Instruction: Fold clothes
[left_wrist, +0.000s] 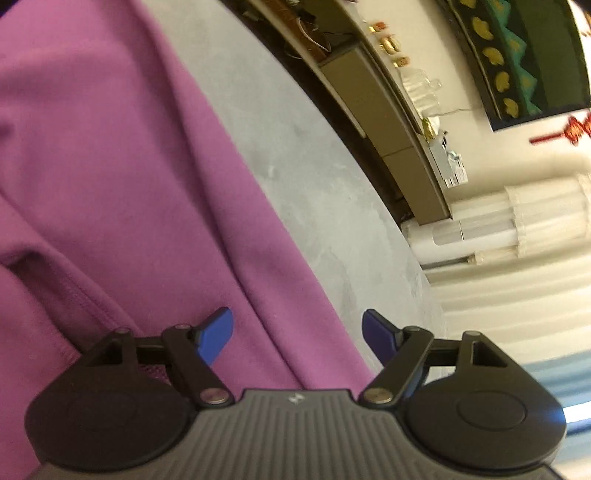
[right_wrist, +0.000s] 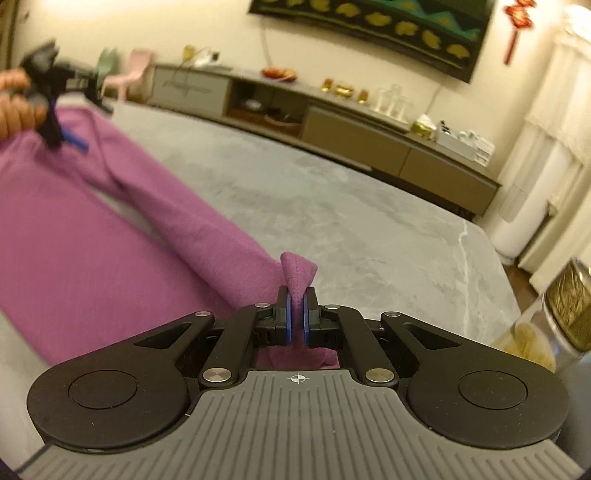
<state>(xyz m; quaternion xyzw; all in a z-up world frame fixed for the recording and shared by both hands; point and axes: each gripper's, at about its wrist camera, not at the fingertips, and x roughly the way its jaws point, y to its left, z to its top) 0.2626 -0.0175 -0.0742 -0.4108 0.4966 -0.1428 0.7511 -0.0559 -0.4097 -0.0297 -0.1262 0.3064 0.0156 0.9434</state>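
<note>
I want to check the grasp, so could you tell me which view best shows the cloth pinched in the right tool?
The right wrist view: the right tool is shut on a tuft of the purple garment, centred and sharp. The left wrist view shows only flat purple cloth beneath the open left tool, not that pinch.

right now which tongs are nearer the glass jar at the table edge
Right. The right tongs, shut on the purple garment, sit just left of the glass jar. The left tongs, open, hover at the garment's far end.
</note>
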